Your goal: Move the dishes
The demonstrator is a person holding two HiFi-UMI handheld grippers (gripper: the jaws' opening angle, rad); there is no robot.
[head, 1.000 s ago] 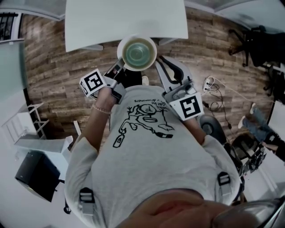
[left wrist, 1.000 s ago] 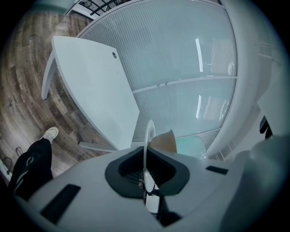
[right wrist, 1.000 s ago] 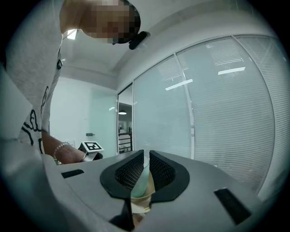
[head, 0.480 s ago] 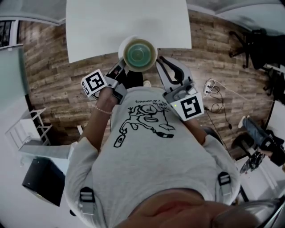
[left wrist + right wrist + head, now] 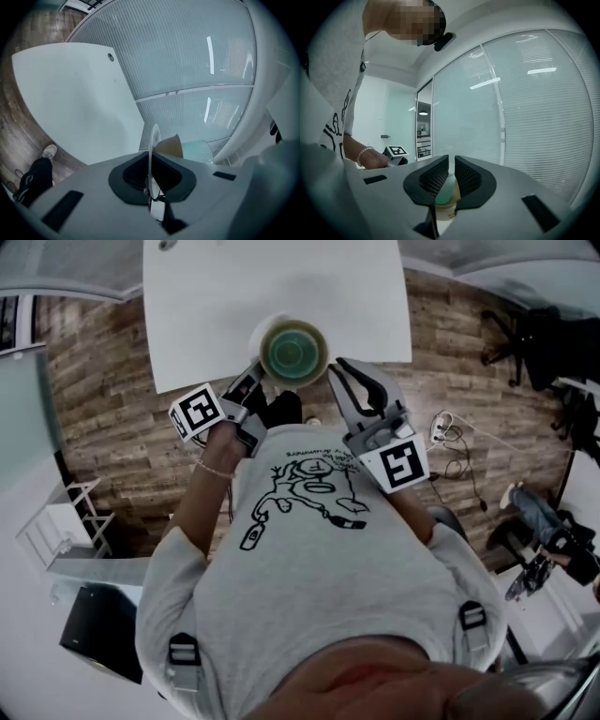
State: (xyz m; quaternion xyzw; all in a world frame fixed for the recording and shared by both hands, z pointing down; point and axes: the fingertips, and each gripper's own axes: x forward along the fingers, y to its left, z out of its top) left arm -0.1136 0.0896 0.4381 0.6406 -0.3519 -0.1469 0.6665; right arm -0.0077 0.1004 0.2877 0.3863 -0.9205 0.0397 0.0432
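A green bowl [image 5: 293, 351] sits on a white plate [image 5: 260, 337], held in the air above the near edge of a white table [image 5: 206, 315]. My left gripper [image 5: 255, 381] is shut on the plate's left rim. The left gripper view shows that plate [image 5: 153, 140] edge-on between the jaws of the left gripper [image 5: 152, 180], with the bowl's tan outside [image 5: 171, 146] behind it. My right gripper [image 5: 334, 371] is at the stack's right edge. In the right gripper view, the right gripper [image 5: 451, 176] has its jaws nearly together on the bowl's wall [image 5: 446, 193].
The table [image 5: 70, 93] stands against a glass wall with blinds [image 5: 197, 70]. Wooden floor [image 5: 103, 409] surrounds it. A black office chair [image 5: 539, 334] and cables [image 5: 450, 432] lie to the right. A dark box [image 5: 98, 638] and a white rack [image 5: 61, 521] stand on the left.
The table has come closer in the head view. The plate and bowl, earlier at its front edge, now hang over its surface. Both grips are unchanged.
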